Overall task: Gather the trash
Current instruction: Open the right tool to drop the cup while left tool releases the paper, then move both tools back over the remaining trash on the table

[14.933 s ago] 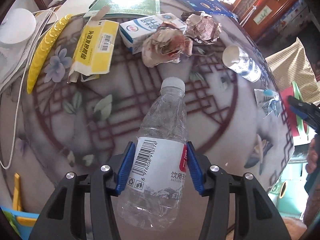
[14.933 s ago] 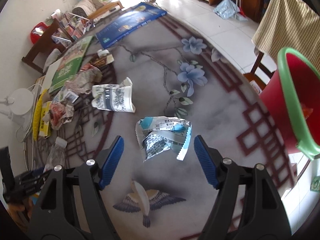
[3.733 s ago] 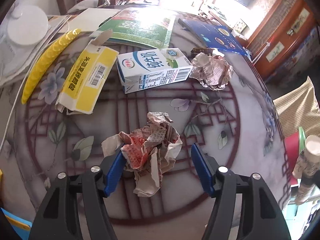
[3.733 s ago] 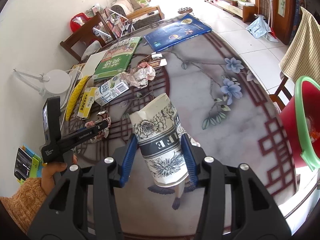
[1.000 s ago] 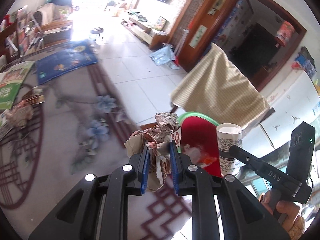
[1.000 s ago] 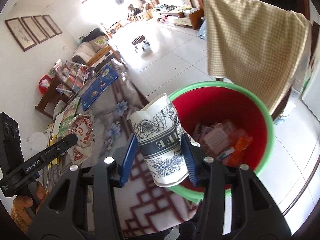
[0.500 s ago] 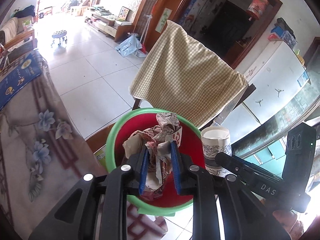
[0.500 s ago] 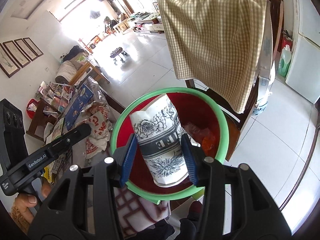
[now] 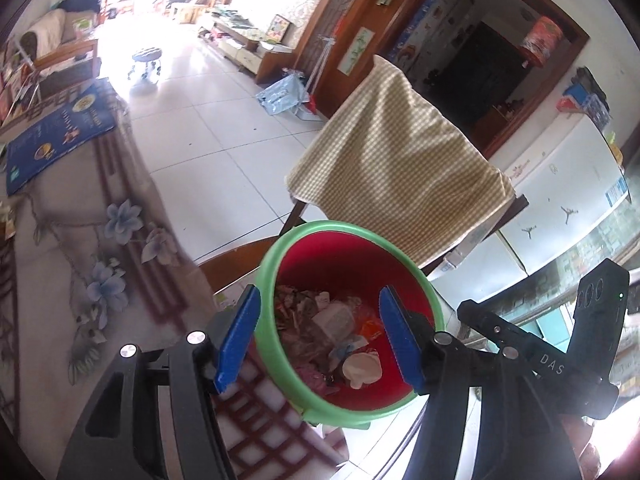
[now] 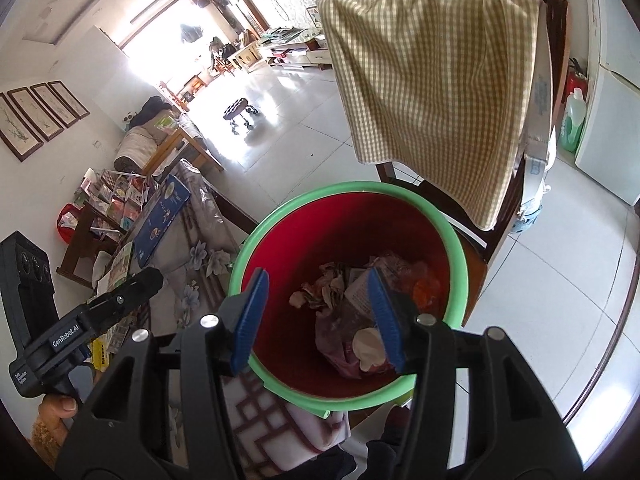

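A red bin with a green rim stands past the table edge, below both grippers. My left gripper is open and empty above it. My right gripper is also open and empty above it. The crumpled paper and the paper cup lie inside the bin on other trash. The right gripper's body shows in the left wrist view, and the left gripper's body shows in the right wrist view.
A chair draped with a checked yellow cloth stands just behind the bin. The flower-patterned table lies to the left, with a blue booklet and other items on it. A white fridge stands at right.
Both grippers have opened. The crumpled paper has dropped from the left gripper and the paper cup from the right gripper into the bin.
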